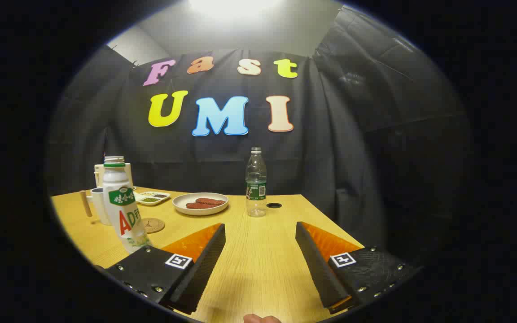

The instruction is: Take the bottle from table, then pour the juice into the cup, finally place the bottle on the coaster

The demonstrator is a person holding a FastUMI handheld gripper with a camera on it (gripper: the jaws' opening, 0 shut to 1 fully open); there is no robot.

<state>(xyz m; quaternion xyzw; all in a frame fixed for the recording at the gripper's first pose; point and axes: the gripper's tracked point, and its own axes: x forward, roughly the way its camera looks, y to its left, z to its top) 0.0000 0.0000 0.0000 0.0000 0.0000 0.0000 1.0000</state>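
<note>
1. Gripper view: the gripper (260,264) hangs over the wooden table (258,269) with its fingers spread wide and nothing but bare tabletop between them.
2. The white juice bottle (121,206) stands upright at about ten o'clock from the fingers, just beside the outer edge of the left finger. Its base is cut off behind that finger's body, so whether they touch cannot be told. Its mouth looks uncapped.
3. Behind the bottle at ten o'clock stands a cup (99,204), half hidden by it; a wooden stick-like handle (85,203) pokes out beside the cup, and a pale box-shaped thing (126,172) behind is too covered to make out.
4. A round coaster (153,224) lies flat just beyond the bottle, at about eleven o'clock from the fingers, partly cut off by the bottle.
5. Farther off at eleven o'clock sit a small tray (152,197) and a plate (200,204) with reddish-brown pieces; their contents are too small to identify.
6. A clear water bottle (256,184) stands at twelve o'clock, well beyond the fingers, beside a dark hole (274,205) in the table.
7. A fingertip (262,319) shows at six o'clock, mostly cut off.
</note>
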